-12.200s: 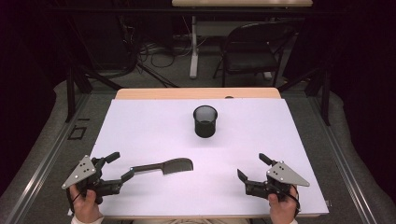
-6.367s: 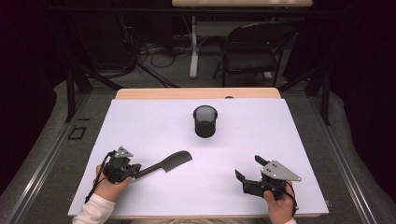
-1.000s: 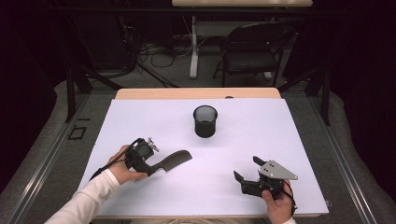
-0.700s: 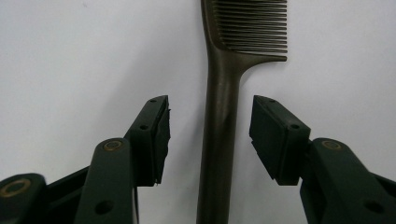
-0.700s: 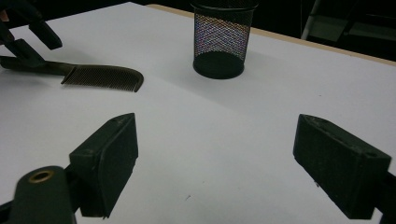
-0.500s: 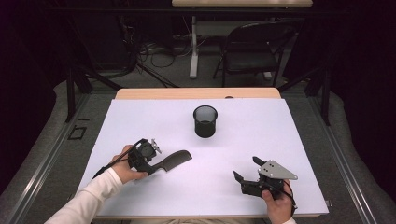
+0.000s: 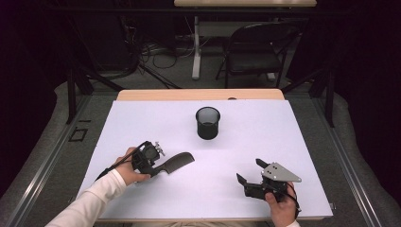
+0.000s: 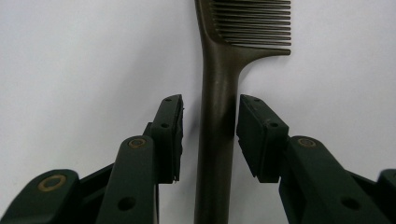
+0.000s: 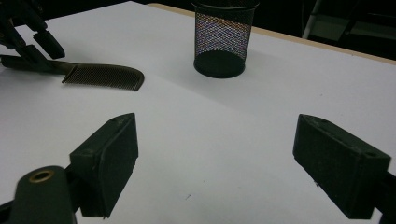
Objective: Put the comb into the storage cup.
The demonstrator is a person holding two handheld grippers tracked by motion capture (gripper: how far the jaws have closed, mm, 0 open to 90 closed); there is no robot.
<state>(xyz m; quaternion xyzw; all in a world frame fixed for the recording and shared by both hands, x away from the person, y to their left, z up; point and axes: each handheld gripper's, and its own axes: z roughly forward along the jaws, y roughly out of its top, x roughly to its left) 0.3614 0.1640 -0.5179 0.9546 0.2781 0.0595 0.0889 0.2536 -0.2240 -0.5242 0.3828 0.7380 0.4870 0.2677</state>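
White sheet (image 7: 302,132) covers the table, dark room w/ a chair (image 7: 257,52) behind. Landmark is the mesh cup (image 7: 208,123), upright near the far middle of the sheet and apparently empty. Comb (image 7: 176,163) lies flat on the sheet, on the near-left side of the cup and well apart from it, teeth end toward the cup, handle toward the person. Left gripper (image 8: 209,119) is down at the handle, one jaw each side; its jaws have just been closing w/ the handle between them. In the left gripper view the right pad (image 8: 257,130) looks touching or nearly touching the handle, while the left pad (image 8: 172,133) has a thin gap, so no firm pinch yet as far as I can tell. Right gripper (image 7: 248,174) sits on the near-right side of the cup, well apart from cup and comb, jaws spread wide, nothing between them. Progress, as a judgement: early. Approach and lining-up look done and the grasp is about half made. Left to do: finish the clamp, lift the comb, carry it toward the cup, prob. drop it in.
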